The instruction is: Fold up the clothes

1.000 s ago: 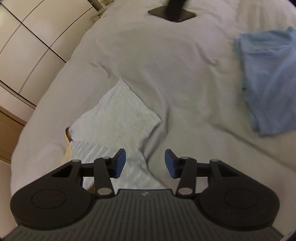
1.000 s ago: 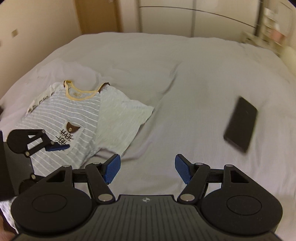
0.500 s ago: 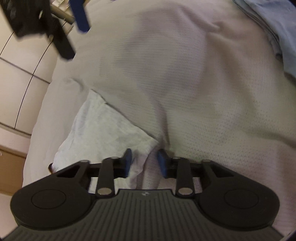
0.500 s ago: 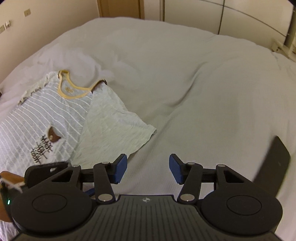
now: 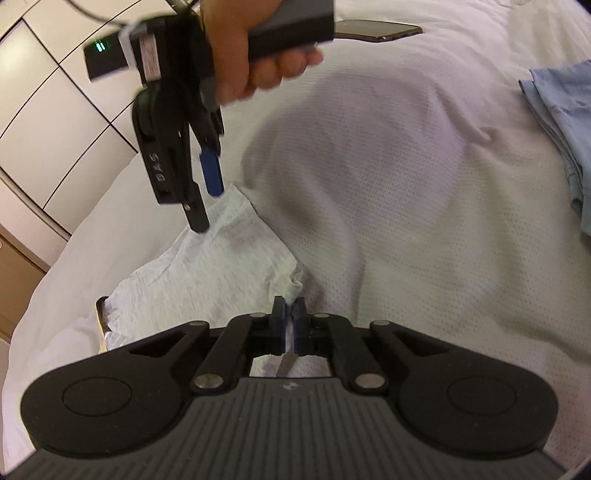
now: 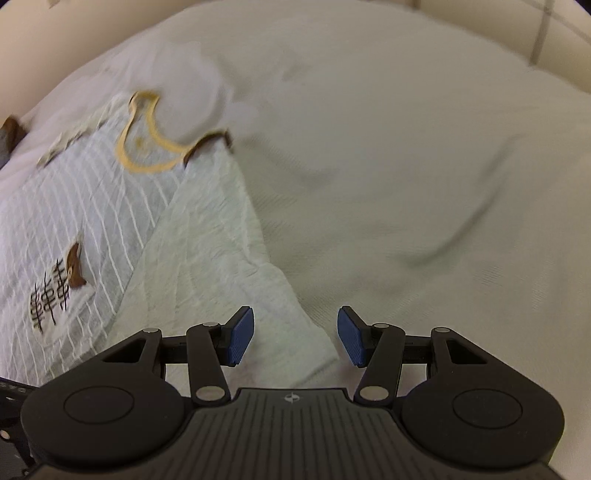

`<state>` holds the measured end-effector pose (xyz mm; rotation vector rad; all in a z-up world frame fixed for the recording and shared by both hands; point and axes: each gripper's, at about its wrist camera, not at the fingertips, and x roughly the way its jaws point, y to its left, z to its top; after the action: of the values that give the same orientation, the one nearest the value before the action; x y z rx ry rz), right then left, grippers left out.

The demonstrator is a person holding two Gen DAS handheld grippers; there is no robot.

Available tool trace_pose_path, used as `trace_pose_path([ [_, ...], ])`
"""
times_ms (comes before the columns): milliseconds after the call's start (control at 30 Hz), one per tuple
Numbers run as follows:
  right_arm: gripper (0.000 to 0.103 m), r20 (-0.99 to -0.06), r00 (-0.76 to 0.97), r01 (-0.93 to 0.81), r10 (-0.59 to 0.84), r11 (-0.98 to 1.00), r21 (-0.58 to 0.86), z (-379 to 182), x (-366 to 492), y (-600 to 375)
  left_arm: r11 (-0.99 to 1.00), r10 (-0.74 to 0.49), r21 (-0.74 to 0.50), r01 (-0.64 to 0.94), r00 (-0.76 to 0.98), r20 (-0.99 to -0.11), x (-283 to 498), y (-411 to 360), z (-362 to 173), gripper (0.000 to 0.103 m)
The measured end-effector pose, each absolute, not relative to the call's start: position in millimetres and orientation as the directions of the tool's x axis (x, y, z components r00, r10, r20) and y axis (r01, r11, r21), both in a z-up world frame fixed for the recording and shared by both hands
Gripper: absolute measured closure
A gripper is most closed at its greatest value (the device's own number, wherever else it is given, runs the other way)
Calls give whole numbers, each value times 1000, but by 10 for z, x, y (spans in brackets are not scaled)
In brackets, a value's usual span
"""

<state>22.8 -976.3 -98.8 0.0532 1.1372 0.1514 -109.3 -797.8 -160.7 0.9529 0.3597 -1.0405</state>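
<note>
White textured bed cover (image 5: 406, 184) fills both views. On it lies a small pale grey shirt with thin white stripes and a yellow-trimmed neckline (image 6: 92, 206), spread flat toward the left in the right wrist view; its chest bears a brown bear patch with dark stitched characters beneath — too blurred to read. The shirt's plain crinkled sleeve (image 6: 221, 266) runs down to its corner between the jaws of the right gripper (image 6: 295, 334), which stand apart, blue pads clear of the cloth on either side. Left gripper (image 5: 289, 325): jaws together, clamped on a pinch of the sleeve's lower corner, a sliver of white cloth showing between the pads. In the left wrist view the right gripper hangs over the sleeve's far corner, held by a person's hand (image 5: 240, 55); raised letters "DAS" read along its black side arm, and a small black box beside the hand shows two green lights. A dark phone (image 5: 376, 31) lies on the cover behind, a folded light blue garment (image 5: 561, 140) at the right edge. Pale panelled cupboard doors (image 5: 55, 122) stand past the bed.
</note>
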Motion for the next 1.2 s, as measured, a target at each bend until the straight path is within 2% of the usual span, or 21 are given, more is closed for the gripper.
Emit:
trace_pose_path([
  [100, 52, -919, 355, -112, 173, 984, 142, -1117, 371, -9841, 178, -568, 481, 858, 489, -662, -1071, -7956, -1619, 101],
  [167, 71, -927, 319, -108, 197, 979, 171, -1153, 396, -9886, 183, -568, 471, 863, 484, -665, -1075, -7955, -1620, 101],
  [200, 77, -930, 301, -103, 209, 977, 186, -1160, 402, -9910, 186, -569, 466, 865, 482, -667, -1063, -7957, -1624, 101],
  [267, 97, -936, 269, -80, 227, 974, 213, -1154, 406, -9966, 194, -571, 452, 871, 475, -669, -1044, -7943, -1615, 101],
  [367, 101, -940, 241, 2, 243, 968, 251, -1088, 401, -10069, 217, -583, 424, 879, 466, -666, -1035, -7901, -1574, 101],
  [467, 102, -935, 247, 105, 255, 952, 287, -921, 418, -10113, 318, -602, 330, 889, 458, -654, -933, -7819, -1439, 101],
  [600, 102, -912, 290, 181, 289, 920, 349, -597, 539, -9999, 593, -606, 20, 805, 462, -647, -602, -7539, -1164, 101],
  [700, 101, -898, 314, 136, 309, 921, 365, -408, 725, -9713, 740, -606, -273, 615, 433, -667, -299, -7236, -1133, 101],
  [800, 100, -864, 335, 43, 375, 910, 411, -355, 977, -9346, 801, -596, -469, 373, 417, -686, -92, -6899, -1277, 102],
  [900, 78, -821, 390, -92, 418, 904, 417, -303, 1155, -9020, 793, -602, -577, 196, 394, -694, 34, -6616, -1452, 102],
  [933, 63, -813, 415, -114, 409, 910, 399, -279, 1177, -8961, 780, -616, -601, 171, 374, -693, 67, -6539, -1503, 101],
  [1033, 62, -815, 465, -155, 346, 938, 309, -255, 1127, -8889, 752, -638, -652, 95, 351, -685, 132, -6339, -1638, 101],
  [1200, 62, -881, 413, -160, 232, 971, 181, -467, 914, -8902, 718, -646, -696, -16, 356, -675, 149, -6155, -1742, 101],
])
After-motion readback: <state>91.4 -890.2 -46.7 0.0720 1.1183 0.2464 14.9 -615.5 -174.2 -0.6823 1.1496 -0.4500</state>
